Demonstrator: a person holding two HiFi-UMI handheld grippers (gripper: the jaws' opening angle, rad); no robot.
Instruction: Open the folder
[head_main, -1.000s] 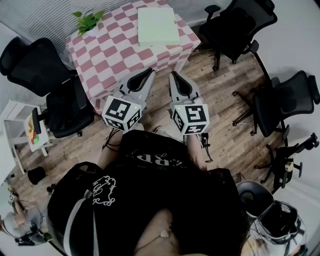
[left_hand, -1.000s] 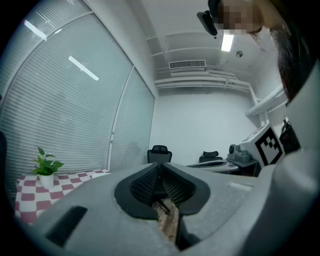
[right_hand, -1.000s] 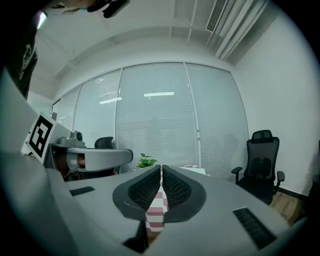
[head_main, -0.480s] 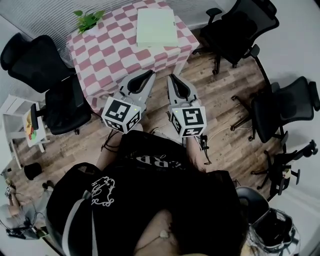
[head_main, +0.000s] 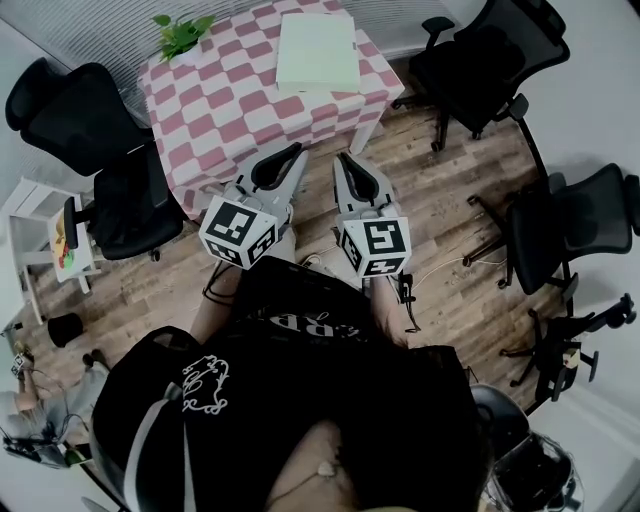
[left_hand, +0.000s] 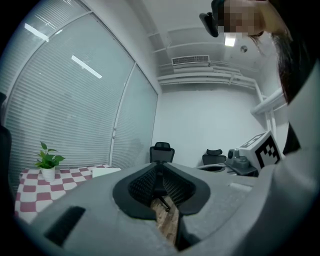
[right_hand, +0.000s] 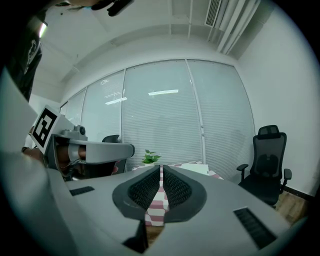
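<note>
Your left gripper (head_main: 299, 151) and right gripper (head_main: 343, 158) each have their jaws pressed together with nothing between them (each gripper view confirms it). Both sit side by side just off the near edge of the checkered table (head_main: 225, 110). The pale green folder (head_main: 318, 50) lies flat toward its far right corner. A potted plant (head_main: 180, 36) stands at the far left corner.

Tablecloth (head_main: 230, 110): pink-white checks. Folder (head_main: 317, 50) on tablecloth: plain pale green. Plant (head_main: 181, 33) at tablecloth's far-left corner: green. Chair (head_main: 75, 120) left of tablecloth: black. Floor (head_main: 440, 220): brown planks.
</note>
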